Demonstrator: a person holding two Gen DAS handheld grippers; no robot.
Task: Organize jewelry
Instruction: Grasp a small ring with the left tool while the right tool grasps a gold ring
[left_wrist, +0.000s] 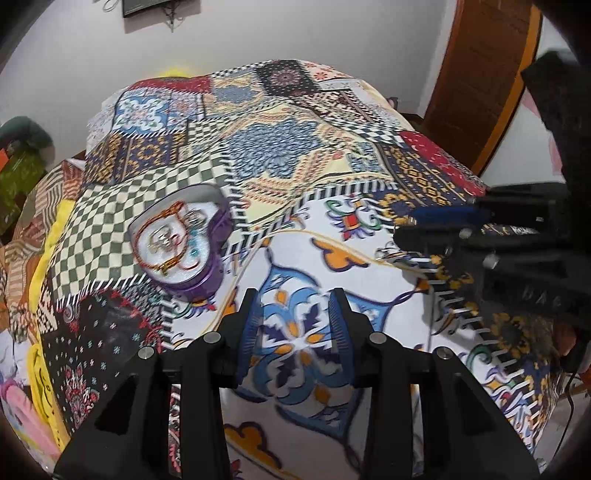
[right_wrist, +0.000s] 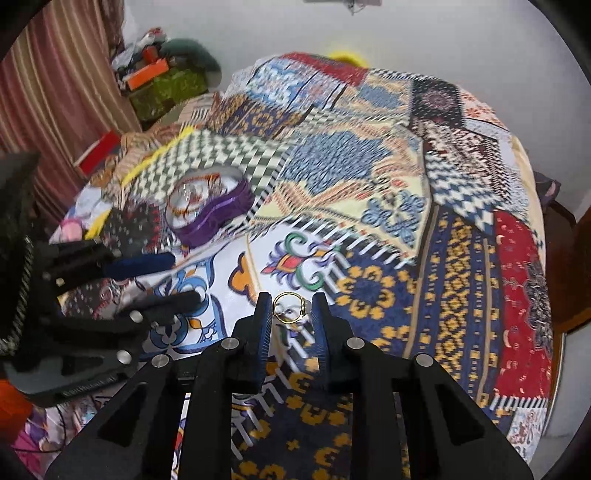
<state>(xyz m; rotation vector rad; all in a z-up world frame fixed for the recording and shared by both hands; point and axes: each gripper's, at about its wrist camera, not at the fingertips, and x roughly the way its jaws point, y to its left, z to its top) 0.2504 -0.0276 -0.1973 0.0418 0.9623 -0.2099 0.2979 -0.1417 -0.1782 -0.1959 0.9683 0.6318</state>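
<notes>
Nearest the right wrist lens: right tool (right_wrist: 289, 308), black arms with ribbed blue pads, jaws parted, small gold ring with a pale stone (right_wrist: 289, 307) sitting between the fingertips. Hard to tell whether either pad touches the ring; gaps appear on both sides, so not clenched on it. Ring over the patchwork bedspread of many coloured printed panels (right_wrist: 369, 177), above the seam where a white floral panel meets a navy panel with yellow motifs.

Left of that, in the same view: left tool (right_wrist: 177, 278), seen from the side, fingers apart, pointing right over the white floral panel.

Farther left and away: purple heart-shaped tin box with a white lining (right_wrist: 207, 206), lid off, resting on the bedspread at the edge of the green-and-white checked panel. Inside, an orange beaded bracelet or cord and a few small pieces, blurred.

From the left wrist lens: left tool (left_wrist: 295, 312), jaws released, nothing between the blue pads, hovering above a blue-and-orange floral print. Purple tin (left_wrist: 184, 240) far-left of it, contents showing as red-orange loops and small silver pieces. Right tool (left_wrist: 406, 227) entering from the right, low over the bedspread (left_wrist: 280, 155); ring not clearly discernible there.

Beyond the bed: pale wall, brown wooden door (left_wrist: 476, 74) at far right.
</notes>
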